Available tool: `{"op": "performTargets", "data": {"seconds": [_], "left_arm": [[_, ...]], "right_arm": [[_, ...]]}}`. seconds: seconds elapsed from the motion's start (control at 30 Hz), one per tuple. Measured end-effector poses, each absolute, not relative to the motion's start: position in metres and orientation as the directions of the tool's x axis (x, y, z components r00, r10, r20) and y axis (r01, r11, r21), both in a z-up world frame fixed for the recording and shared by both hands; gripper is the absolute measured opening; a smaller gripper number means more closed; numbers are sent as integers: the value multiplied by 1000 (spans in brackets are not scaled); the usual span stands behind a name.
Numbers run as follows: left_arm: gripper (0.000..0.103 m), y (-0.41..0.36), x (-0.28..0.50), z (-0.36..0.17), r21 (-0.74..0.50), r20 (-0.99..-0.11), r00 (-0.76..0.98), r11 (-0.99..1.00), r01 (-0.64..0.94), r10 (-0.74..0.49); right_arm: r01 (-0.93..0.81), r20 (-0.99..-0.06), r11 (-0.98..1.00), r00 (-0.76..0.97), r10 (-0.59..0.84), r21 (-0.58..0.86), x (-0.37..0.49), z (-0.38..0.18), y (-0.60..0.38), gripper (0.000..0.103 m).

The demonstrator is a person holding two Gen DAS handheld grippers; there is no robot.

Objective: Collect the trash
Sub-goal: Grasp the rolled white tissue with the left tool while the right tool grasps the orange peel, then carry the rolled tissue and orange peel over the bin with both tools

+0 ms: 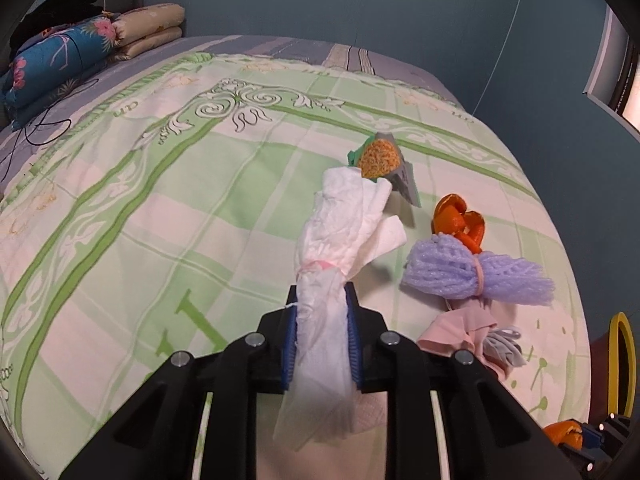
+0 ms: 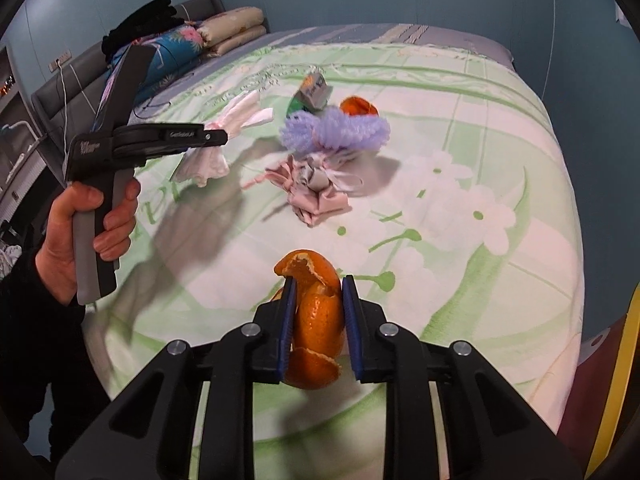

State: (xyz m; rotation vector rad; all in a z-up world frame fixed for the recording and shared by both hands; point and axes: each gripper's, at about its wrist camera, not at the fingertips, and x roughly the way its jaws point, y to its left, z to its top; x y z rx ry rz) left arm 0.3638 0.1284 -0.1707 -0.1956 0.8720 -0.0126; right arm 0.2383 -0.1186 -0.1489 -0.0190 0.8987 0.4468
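The left gripper [image 1: 322,344] had its jaws clenched on a crumpled tissue [image 1: 344,220]; the right gripper [image 2: 318,328] gripped an orange peel [image 2: 318,312] above the bed [image 2: 500,152].

You've got a crumpled white tissue [image 1: 340,240] pinched and lifted off the bed [image 1: 160,200], and a curled orange peel [image 2: 316,320] clamped near the bed's front edge. Mid-bed there's still a purple foam net [image 1: 476,272], another orange peel [image 1: 458,218] just behind it, a small carton [image 1: 386,160] further back, and a pink wrapper [image 1: 460,334] crumpled in front.
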Motion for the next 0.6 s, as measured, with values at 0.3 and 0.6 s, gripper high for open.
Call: {"op": "performTargets", "data": {"seconds": [0.3, 0.6], "left_arm": [[20, 134, 314, -138, -165, -721, 688, 984, -62, -77], [20, 112, 245, -108, -185, -694, 710, 983, -11, -123]], "right_arm": [[-404, -721, 891, 552, 419, 208, 220, -120, -121, 21], [-403, -690, 878, 559, 460, 259, 204, -95, -138, 21]]}}
